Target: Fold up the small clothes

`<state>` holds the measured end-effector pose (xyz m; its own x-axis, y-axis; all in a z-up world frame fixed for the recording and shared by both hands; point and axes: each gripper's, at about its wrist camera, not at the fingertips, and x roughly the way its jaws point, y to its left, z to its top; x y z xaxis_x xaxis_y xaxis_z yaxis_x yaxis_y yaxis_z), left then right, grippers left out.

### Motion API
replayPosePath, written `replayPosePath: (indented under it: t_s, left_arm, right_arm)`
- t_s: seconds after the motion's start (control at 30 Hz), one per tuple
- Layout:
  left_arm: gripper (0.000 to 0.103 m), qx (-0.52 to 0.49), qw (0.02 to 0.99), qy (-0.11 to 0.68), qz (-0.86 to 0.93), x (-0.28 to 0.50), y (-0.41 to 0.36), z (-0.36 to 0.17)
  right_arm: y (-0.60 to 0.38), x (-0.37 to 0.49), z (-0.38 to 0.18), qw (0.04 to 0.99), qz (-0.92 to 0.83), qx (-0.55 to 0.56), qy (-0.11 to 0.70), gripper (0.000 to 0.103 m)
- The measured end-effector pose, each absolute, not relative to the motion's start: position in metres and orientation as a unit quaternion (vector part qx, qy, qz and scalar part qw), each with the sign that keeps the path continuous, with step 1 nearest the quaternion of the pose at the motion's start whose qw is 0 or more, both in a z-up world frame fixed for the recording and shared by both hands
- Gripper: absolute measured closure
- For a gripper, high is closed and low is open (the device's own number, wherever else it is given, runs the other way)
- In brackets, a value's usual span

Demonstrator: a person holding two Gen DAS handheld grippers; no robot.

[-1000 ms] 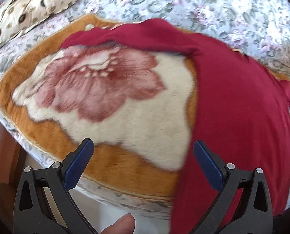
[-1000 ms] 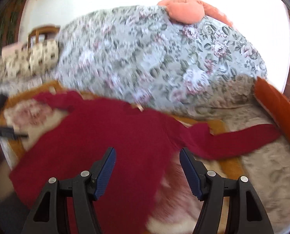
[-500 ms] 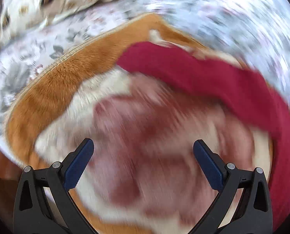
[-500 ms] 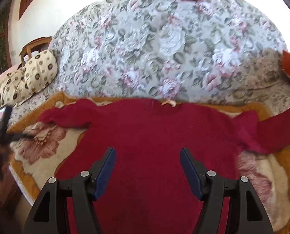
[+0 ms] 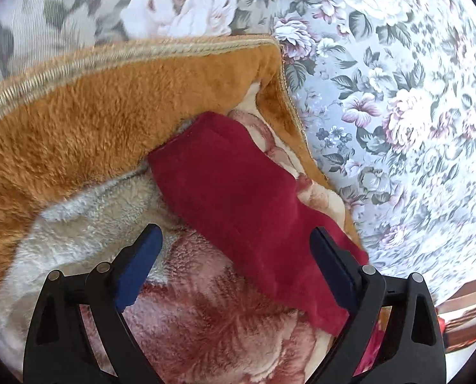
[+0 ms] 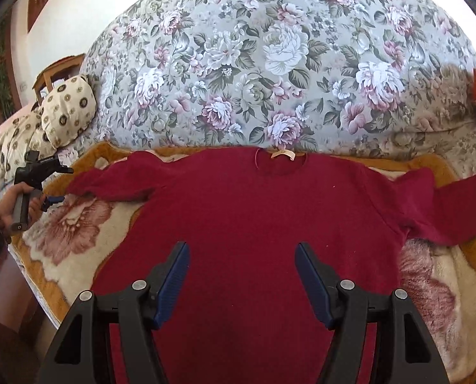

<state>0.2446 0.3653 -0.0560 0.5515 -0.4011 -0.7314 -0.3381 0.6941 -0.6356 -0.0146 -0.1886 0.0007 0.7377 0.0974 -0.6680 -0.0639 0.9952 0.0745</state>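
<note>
A dark red sweater lies flat, neck away from me, on a plush orange and cream flower blanket, both sleeves spread out. My right gripper is open and empty, hovering over the sweater's lower body. In the left wrist view my left gripper is open and empty just above the left sleeve, whose cuff end points to the blanket's corner. The left gripper also shows in the right wrist view, held by a hand beside the sleeve end.
A large floral cushion rises behind the blanket. Cream patterned pillows lie at the far left. The blanket's orange border and braided edge run beside the sleeve. The bed edge drops off at the lower left.
My left gripper has swung from the sweater's side to the left sleeve end and come down close. My right gripper has centred over the sweater body.
</note>
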Motion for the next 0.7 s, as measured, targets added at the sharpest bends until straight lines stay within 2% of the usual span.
replayPosePath:
  t_s: [0.13,0.2,0.23,0.3,0.4,0.5,0.57,0.7]
  left_arm:
    - [0.011,-0.414,0.797,0.438,-0.024,0.259,0.373,-0.059]
    - [0.03,-0.415,0.805,0.423,-0.026,0.262,0.373,-0.057]
    - [0.035,-0.41,0.811,0.416,-0.016,0.263,0.372,-0.057]
    - [0.06,-0.403,0.815,0.416,0.005,0.263,0.371,-0.058]
    - [0.067,-0.409,0.813,0.412,0.047,0.26,0.379,-0.064]
    - [0.09,-0.386,0.816,0.423,0.077,0.261,0.378,-0.069]
    - [0.096,-0.362,0.837,0.401,0.094,0.253,0.372,-0.058]
    - [0.097,-0.282,0.894,0.34,0.071,0.234,0.336,-0.015]
  right_arm:
    - [-0.183,-0.017,0.001,0.933,0.047,0.0,0.356,0.037]
    - [-0.181,-0.016,-0.001,0.932,0.047,-0.011,0.36,0.037]
    - [-0.181,-0.015,-0.002,0.93,0.047,-0.012,0.364,0.037]
    - [-0.181,-0.015,-0.003,0.929,0.05,-0.009,0.366,0.037]
    - [-0.181,-0.015,-0.003,0.929,0.05,-0.009,0.366,0.037]
    - [-0.182,-0.016,-0.002,0.93,0.048,-0.01,0.365,0.038]
    - [-0.184,-0.016,-0.003,0.929,0.046,-0.012,0.368,0.037]
    - [-0.193,-0.019,-0.001,0.929,0.038,0.001,0.368,0.037]
